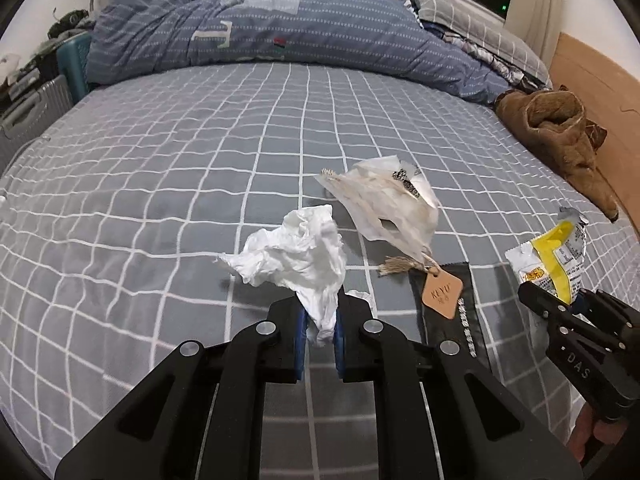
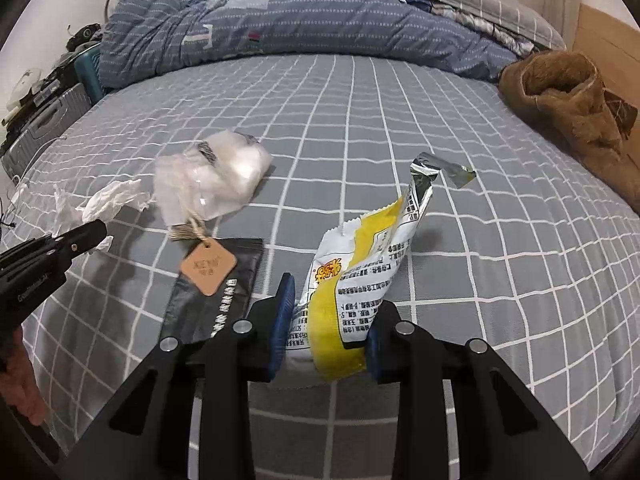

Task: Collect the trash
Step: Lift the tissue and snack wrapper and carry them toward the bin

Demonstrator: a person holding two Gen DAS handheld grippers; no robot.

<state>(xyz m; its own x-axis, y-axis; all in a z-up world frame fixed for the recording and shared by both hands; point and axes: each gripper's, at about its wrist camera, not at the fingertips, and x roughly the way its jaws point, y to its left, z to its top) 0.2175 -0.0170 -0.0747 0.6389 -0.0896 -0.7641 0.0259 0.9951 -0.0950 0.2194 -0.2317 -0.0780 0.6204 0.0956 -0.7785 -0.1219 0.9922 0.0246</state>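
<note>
My left gripper (image 1: 320, 320) is shut on a crumpled white tissue (image 1: 296, 256), held just above the bed. My right gripper (image 2: 328, 328) is shut on a yellow and white snack wrapper (image 2: 360, 272), which stands up between the blue pads. The wrapper also shows in the left wrist view (image 1: 556, 260), and the tissue in the right wrist view (image 2: 100, 204). A clear plastic bag (image 1: 392, 208) with a twine-tied brown tag (image 1: 442, 294) lies on the bed between the grippers, beside a black packet (image 2: 216, 300).
The bed has a grey checked sheet (image 1: 160, 184). A blue quilt (image 1: 300, 28) and pillows lie at the far end. Brown fleece clothing (image 1: 560, 136) lies at the right edge. A suitcase (image 1: 28, 116) and clutter stand left of the bed.
</note>
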